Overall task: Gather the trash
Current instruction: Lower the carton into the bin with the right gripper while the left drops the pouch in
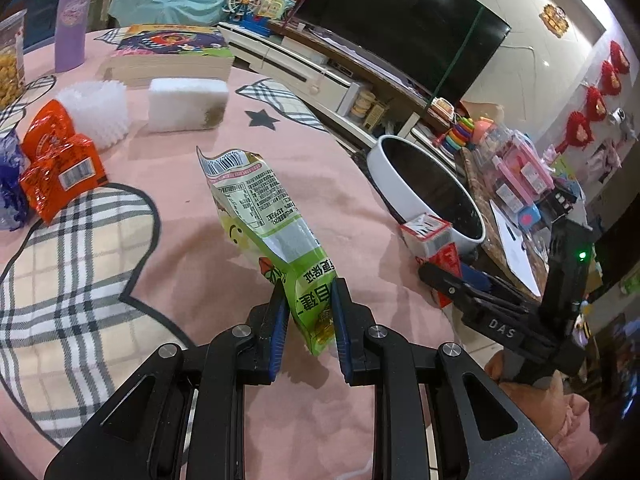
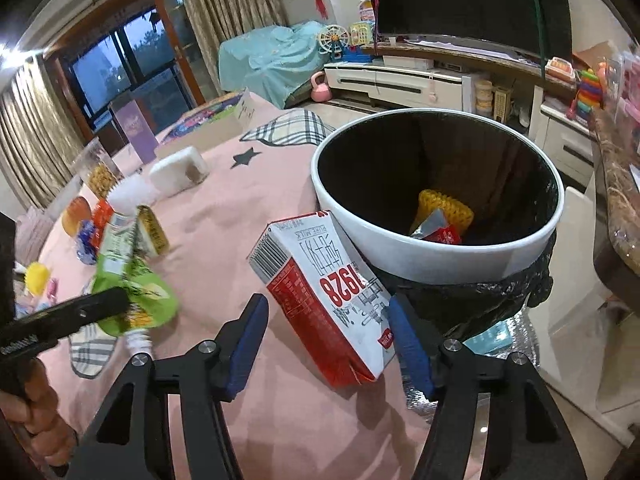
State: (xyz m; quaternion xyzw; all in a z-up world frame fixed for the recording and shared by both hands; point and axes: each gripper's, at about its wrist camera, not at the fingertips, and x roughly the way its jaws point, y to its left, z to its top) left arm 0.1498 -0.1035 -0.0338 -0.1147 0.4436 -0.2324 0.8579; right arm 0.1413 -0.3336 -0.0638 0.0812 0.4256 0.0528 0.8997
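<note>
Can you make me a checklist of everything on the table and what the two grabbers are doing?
Surface: round table under a pink cloth with plaid shapes and a star.
Job's things: green snack bag; red-and-white milk carton leaning against the white trash bin; the bin holds a yellow foam net and a wrapper; orange wrappers.
Clutter: white sponge block, white foam net, books, purple box, snack jar.
Grippers: left gripper shut on the green snack bag; right gripper open around the milk carton, only one pad touching.
Cables: nothing seen.
Surroundings: TV, toys, curtains.
</note>
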